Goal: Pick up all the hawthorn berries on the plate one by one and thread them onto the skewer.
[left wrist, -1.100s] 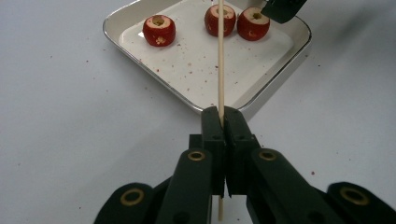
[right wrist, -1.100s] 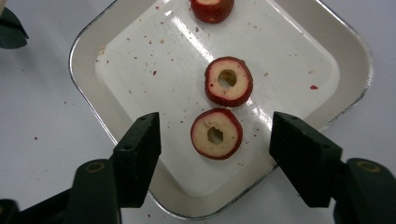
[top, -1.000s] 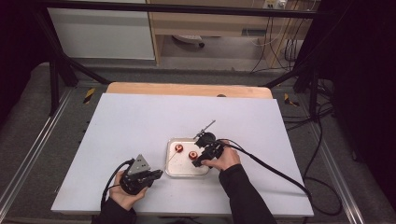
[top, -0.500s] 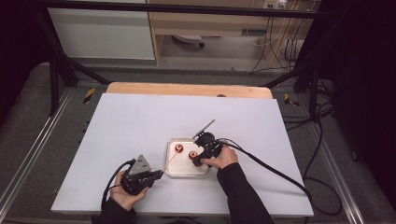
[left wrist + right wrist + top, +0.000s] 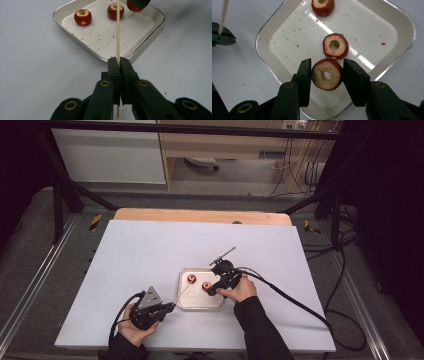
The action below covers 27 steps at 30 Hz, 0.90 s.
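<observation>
The left gripper (image 5: 119,65) is clenched on a thin pale wooden skewer (image 5: 118,30), aimed at the shallow square metal tray (image 5: 147,40) — likely for threading. Over the tray's near corner, the right gripper (image 5: 326,76), jaws just closing, grasps a cored red fruit slice (image 5: 327,77) — glossy skin, pale flesh; two others lie farther inside.

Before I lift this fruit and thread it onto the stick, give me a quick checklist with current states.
1. Right tool gripping the cored red fruit piece: ok, pads on both sides, jaws have just been closing.
2. Core hole open: ok.
3. Left tool clamped on the thin wooden skewer: ok.
4. Skewer tip bare: cannot tell, its end runs out of frame.
5. Two other red cored pieces lying in the square metal tray: ok; one may be touching the held piece.
</observation>
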Each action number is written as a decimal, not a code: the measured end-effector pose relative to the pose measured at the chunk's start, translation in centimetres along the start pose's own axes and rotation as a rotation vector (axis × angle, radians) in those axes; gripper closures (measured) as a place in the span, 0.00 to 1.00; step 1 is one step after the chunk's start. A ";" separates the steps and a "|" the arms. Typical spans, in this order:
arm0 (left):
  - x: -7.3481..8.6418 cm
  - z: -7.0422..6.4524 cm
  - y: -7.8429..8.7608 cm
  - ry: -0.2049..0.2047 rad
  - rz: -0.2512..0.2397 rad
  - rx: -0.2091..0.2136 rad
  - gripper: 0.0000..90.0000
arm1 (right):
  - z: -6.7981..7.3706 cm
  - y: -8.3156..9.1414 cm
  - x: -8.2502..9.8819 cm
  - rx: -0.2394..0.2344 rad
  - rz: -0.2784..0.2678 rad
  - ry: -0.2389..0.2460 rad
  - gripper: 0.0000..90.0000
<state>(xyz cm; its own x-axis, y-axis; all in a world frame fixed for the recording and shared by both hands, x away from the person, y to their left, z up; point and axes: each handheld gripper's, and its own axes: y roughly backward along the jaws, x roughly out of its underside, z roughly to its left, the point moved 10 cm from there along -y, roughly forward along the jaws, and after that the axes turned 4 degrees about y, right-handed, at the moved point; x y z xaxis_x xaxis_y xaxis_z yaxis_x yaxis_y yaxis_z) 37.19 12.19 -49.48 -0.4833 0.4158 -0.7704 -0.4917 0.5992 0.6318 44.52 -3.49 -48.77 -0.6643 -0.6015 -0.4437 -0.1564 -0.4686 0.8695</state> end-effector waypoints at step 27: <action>-0.7 -0.8 -0.4 0.054 -0.058 -0.013 0.98 | -0.5 5.0 -1.6 -0.141 -0.613 -0.240 0.67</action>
<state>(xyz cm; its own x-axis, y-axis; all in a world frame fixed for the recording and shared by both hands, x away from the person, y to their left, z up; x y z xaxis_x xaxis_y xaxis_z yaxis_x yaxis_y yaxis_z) 37.15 11.09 -49.17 -0.4917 0.3434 -0.8002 -0.5291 0.6121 0.5877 45.12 -5.19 -43.80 -0.6325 -0.0472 -0.7731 -0.4708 -0.7691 0.4322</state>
